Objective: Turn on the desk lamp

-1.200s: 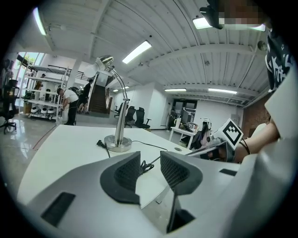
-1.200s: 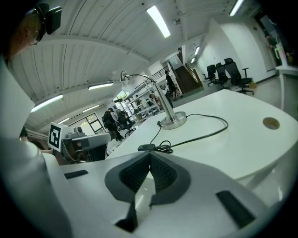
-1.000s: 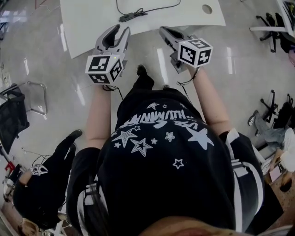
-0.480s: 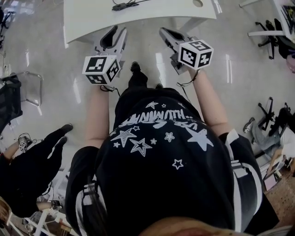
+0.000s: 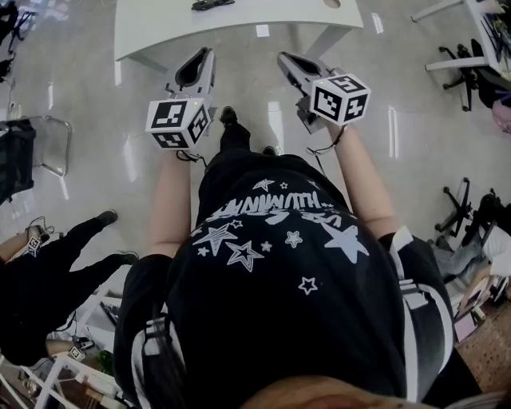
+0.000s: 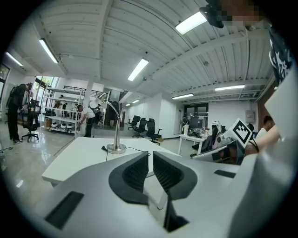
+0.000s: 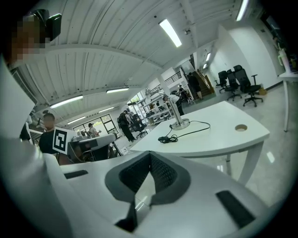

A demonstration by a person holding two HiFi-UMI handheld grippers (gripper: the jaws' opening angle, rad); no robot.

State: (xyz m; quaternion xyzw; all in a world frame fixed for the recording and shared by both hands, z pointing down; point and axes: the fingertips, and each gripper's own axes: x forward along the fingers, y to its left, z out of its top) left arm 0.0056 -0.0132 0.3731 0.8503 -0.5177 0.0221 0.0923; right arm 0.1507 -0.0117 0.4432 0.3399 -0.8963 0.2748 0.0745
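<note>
The desk lamp [image 6: 116, 132] stands on the white table [image 6: 79, 160], a slim metal stem on a round base with a curved neck. It shows again, farther off, in the right gripper view as the lamp [image 7: 177, 117], its black cord [image 7: 168, 137] coiled beside it. In the head view only the cord [image 5: 211, 4] and the table edge [image 5: 160, 32] show. My left gripper [image 5: 206, 53] is short of the table; its jaws [image 6: 150, 154] are closing, a narrow gap between them and nothing in it. My right gripper [image 5: 284, 57] is level with it, shut and empty [image 7: 150, 155].
A person in black [image 5: 48, 279] crouches at the left on the glossy floor. A metal chair frame [image 5: 52, 156] is at the left, office chairs [image 5: 471, 52] at the right. The tabletop has a cable hole [image 7: 240, 127]. People stand by shelves [image 6: 60, 118] behind the table.
The left gripper's jaws have drawn in from wide apart to nearly together. The table has slid toward the top of the head view. The person at the left has shifted down and leftward.
</note>
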